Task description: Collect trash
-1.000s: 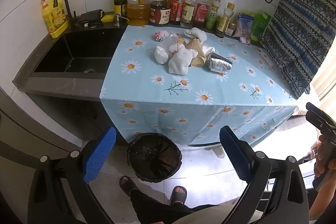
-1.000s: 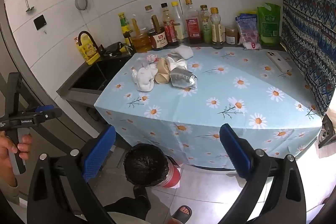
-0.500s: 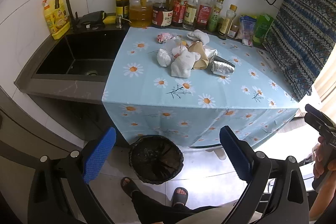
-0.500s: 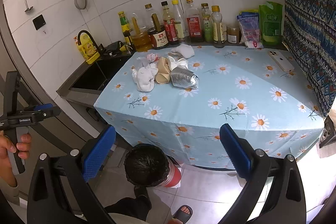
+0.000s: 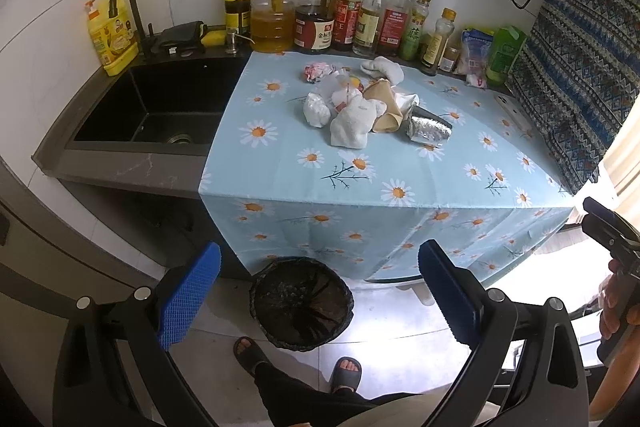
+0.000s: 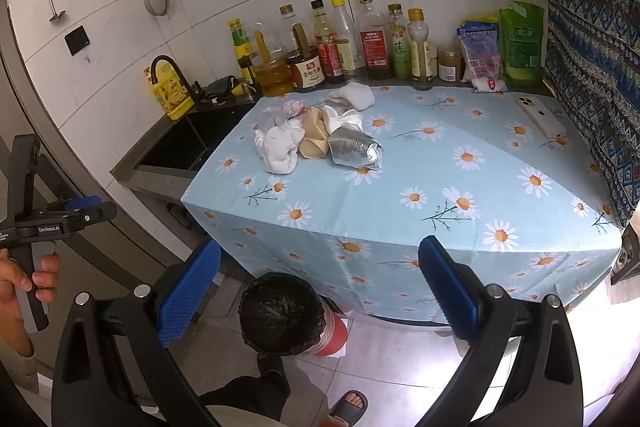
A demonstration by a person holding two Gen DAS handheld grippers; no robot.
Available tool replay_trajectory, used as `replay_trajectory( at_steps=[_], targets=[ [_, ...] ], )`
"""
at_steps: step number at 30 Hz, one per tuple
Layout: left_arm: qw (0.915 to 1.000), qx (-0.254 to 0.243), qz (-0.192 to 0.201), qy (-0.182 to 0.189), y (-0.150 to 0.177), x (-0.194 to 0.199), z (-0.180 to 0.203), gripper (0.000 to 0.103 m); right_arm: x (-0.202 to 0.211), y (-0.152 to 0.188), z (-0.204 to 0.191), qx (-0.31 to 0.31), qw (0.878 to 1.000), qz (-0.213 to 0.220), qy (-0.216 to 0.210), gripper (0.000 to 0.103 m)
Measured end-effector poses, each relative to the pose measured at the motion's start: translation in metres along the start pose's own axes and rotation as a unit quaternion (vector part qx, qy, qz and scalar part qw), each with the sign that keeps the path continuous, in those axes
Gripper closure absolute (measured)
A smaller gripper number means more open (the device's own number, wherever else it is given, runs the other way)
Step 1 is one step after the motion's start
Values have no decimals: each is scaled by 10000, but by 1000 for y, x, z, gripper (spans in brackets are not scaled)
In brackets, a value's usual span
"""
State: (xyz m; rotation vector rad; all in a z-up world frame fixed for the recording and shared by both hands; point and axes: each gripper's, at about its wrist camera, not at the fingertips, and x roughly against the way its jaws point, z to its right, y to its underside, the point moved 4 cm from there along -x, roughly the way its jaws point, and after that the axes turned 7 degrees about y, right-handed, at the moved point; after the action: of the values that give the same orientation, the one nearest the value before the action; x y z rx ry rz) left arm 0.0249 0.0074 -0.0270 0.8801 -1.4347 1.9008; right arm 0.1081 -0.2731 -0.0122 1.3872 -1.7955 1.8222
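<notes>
1. Nearest the cameras, the left gripper (image 5: pixel 318 291) and the right gripper (image 6: pixel 320 287) both hang in the air in front of the counter, jaws spread wide and holding nothing. Neither is anywhere near the trash yet.
2. Just beyond and below them, the trash bin (image 5: pixel 301 303) stands on the floor against the hanging edge of the daisy tablecloth (image 5: pixel 400 163), lined with a black bag, mouth open upward. The person's sandalled feet sit just behind it.
3. Further back, on the cloth toward the sink (image 5: pixel 160 107) side, the trash lies in one loose heap: a white crumpled tissue (image 5: pixel 352 125) at the front, a smaller white wad (image 5: pixel 316 109) to its left, a brown paper cone (image 5: pixel 386 107), a crushed foil wrapper (image 5: pixel 428 131) on the right, and a pink-and-white wrapper (image 5: pixel 318 71) behind.
4. Judged as the opening reach, the step goes best by taking the front pieces first: the left gripper on the tissue, the right on the foil, each closing low across the bulk so soft paper does not slip out.
5. Keep the approach short of the bottles (image 5: pixel 352 15) along the wall, and leave the phone (image 6: pixel 540 117) at the right untouched.
</notes>
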Motion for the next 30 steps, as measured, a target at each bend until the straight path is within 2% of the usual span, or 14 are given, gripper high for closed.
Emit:
replay_trajectory(
  at_steps=[20, 30],
  targets=[
    [9999, -47, 98, -79, 1, 15, 16, 7, 19, -2, 6, -35, 9999, 71, -86, 5],
    [9999, -86, 51, -26, 2, 17, 10, 7, 21, -2, -1, 79, 9999, 32, -87, 5]
  ],
)
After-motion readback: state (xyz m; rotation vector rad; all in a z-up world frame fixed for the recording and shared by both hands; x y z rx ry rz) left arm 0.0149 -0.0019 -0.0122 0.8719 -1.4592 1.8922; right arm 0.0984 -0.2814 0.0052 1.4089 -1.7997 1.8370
